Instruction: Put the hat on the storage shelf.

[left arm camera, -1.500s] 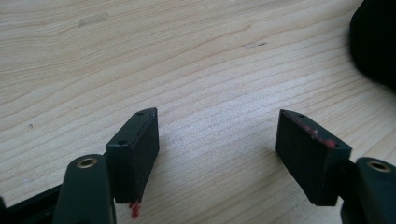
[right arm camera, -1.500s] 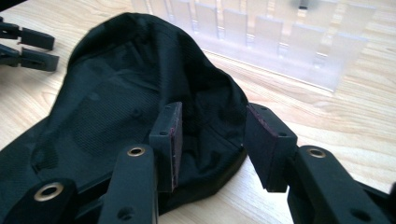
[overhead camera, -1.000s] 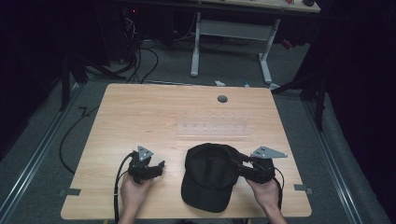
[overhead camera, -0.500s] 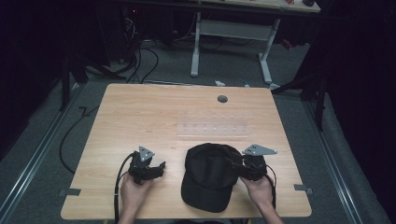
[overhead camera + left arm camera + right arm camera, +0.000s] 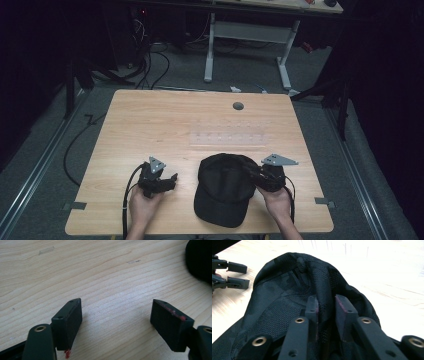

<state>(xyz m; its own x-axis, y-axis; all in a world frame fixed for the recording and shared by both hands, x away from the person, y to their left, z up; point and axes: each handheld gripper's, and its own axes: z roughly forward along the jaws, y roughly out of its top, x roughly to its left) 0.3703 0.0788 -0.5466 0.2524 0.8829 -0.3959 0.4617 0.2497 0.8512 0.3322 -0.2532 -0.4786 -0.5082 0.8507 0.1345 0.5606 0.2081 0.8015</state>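
Right gripper (image 5: pixel 325 307) has just been closing its jaws; a fold of the cap (image 5: pixel 224 192) sits between them, pinched at the crown's right side. Left gripper (image 5: pixel 117 320) is released, jaws wide apart with bare table (image 5: pixel 100 277) between them, cap just off to its right and untouched. The cap lies on the table's near edge, between the two grippers.

Risk: the pinch takes thin mesh only, so the fabric may slip out on a lift, or the cap may sag and drag since one side alone is held. No containers in view; nothing to report inside any.
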